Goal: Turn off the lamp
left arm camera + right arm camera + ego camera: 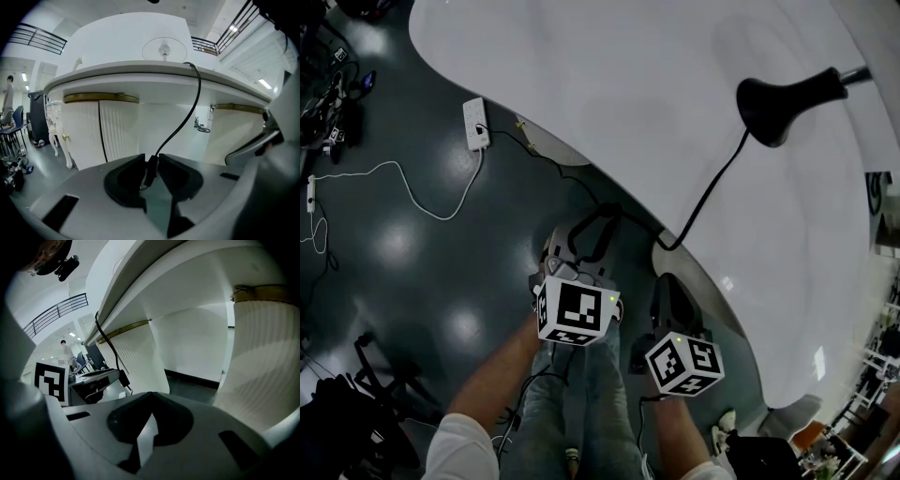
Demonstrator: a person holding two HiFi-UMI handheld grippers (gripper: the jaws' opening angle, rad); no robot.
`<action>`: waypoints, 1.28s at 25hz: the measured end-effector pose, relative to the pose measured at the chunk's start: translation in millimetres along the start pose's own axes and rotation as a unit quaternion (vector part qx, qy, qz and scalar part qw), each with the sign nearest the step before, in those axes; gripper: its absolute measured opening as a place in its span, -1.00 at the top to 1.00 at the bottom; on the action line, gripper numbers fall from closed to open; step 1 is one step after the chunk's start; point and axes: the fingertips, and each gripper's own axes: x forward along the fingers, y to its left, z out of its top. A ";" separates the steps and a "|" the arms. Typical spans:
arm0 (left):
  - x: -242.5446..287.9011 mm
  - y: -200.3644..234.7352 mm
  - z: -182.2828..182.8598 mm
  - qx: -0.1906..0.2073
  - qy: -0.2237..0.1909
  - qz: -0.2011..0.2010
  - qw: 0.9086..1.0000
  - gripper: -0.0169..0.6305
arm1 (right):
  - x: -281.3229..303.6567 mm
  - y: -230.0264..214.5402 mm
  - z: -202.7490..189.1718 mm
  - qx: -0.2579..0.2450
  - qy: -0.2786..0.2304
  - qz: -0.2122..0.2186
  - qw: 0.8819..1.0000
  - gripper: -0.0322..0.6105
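The lamp (787, 101) stands on the white desk (609, 84), well in from the desk's rim, with only its black base and the start of its stem in the head view, so I cannot tell whether it is lit. Its cord (712, 183) runs across the desk, drops over the desk's near rim and hangs below it, which is why both grippers sit low beside the desk, not up at the base. The left gripper (151, 161) has its fingers (129, 173) clenched on a small dark block (151, 169) on that cord, under the desk's rim. This is probably the inline switch, gripped so that a squeeze can work it. The right gripper (150, 404) points under the desk with its fingers pressed together on nothing, apparently just parked out of the way.
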 end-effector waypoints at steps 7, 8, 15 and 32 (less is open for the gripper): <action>-21.2 3.3 -11.3 -0.080 0.021 0.032 0.996 0.81 | 2.0 2.6 -1.4 0.001 0.001 0.001 1.000 0.90; -22.7 2.4 -15.9 -0.084 0.027 0.035 0.995 0.83 | 2.6 3.4 -1.8 0.000 0.001 0.002 1.000 0.90; -25.6 -10.0 -34.5 -0.102 0.051 0.036 0.993 0.92 | 3.8 3.5 -3.0 0.000 0.003 0.005 1.000 0.90; -61.5 -12.1 -2.2 -0.166 0.063 0.061 0.982 0.92 | -25.2 29.1 18.8 0.021 0.011 0.040 0.999 0.90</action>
